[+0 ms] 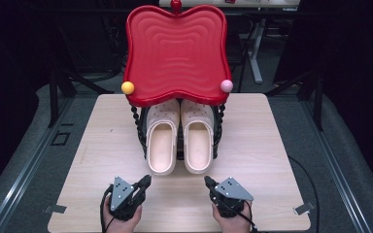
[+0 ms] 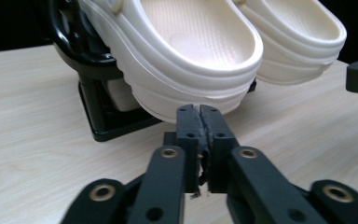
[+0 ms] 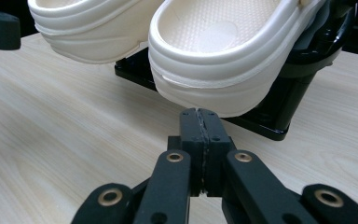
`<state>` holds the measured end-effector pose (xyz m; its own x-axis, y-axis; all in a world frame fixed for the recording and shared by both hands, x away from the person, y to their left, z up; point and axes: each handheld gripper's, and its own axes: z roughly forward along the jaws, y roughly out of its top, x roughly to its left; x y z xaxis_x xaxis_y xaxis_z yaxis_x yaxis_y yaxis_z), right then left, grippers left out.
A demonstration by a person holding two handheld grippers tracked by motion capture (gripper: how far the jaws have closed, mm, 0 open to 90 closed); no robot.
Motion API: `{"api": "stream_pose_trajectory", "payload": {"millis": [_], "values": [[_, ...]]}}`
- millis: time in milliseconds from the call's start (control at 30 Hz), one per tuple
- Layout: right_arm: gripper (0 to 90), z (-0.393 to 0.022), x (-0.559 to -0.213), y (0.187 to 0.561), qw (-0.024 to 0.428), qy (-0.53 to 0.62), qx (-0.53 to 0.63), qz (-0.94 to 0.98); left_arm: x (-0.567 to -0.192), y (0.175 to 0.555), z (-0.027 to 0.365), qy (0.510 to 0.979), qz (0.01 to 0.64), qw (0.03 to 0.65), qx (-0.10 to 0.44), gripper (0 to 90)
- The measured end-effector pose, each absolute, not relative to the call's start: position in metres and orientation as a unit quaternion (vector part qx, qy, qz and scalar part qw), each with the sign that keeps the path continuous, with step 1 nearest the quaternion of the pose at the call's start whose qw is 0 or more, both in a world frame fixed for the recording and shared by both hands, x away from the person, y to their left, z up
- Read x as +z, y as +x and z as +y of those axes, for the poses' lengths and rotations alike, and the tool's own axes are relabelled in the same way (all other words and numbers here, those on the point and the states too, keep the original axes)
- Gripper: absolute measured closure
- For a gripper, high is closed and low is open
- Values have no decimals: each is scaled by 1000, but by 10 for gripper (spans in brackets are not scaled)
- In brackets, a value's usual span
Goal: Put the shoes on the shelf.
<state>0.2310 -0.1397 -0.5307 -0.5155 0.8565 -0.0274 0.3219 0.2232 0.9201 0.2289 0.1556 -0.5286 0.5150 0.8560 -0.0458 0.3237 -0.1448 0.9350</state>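
My left gripper has its black jaws pressed together on nothing, tips just short of the heel of the left cream foam clog. My right gripper is the same, jaws flat against each other and empty, aimed at the heel of the right cream foam clog. In the high view both grippers sit low over the pale wooden table, just in front of the clogs' heels and apart from them.

The clogs lie side by side, heels towards me, on the sloped lower shelf of a black beaded-post shoe rack, their heels overhanging its front edge.

As I judge it, the step in hand is reaching for the clogs, one per gripper. To do that well I'd spread each pair of jaws first, then ease forward so one pad goes inside the heel cup and the other under the sole, and pinch the thick rim squarely; the foam should give a little.

Above the clogs hangs the rack's glossy red wavy plastic tray, with a yellow ball knob and a pink ball knob at its front corners. That tray blocks a straight lift, so I'd draw the clogs out towards me, minding the rack's posts on either side.
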Motion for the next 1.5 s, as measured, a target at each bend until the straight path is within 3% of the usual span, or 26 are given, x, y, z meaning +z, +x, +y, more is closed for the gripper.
{"api": "stream_pose_trajectory", "payload": {"millis": [400, 1500], "values": [[898, -133, -531, 238, 272, 395, 478, 736, -531, 237, 143, 729, 400, 497, 249, 900], [897, -137, -521, 245, 272, 403, 478, 732, -522, 245, 143, 724, 408, 499, 246, 898]]}}
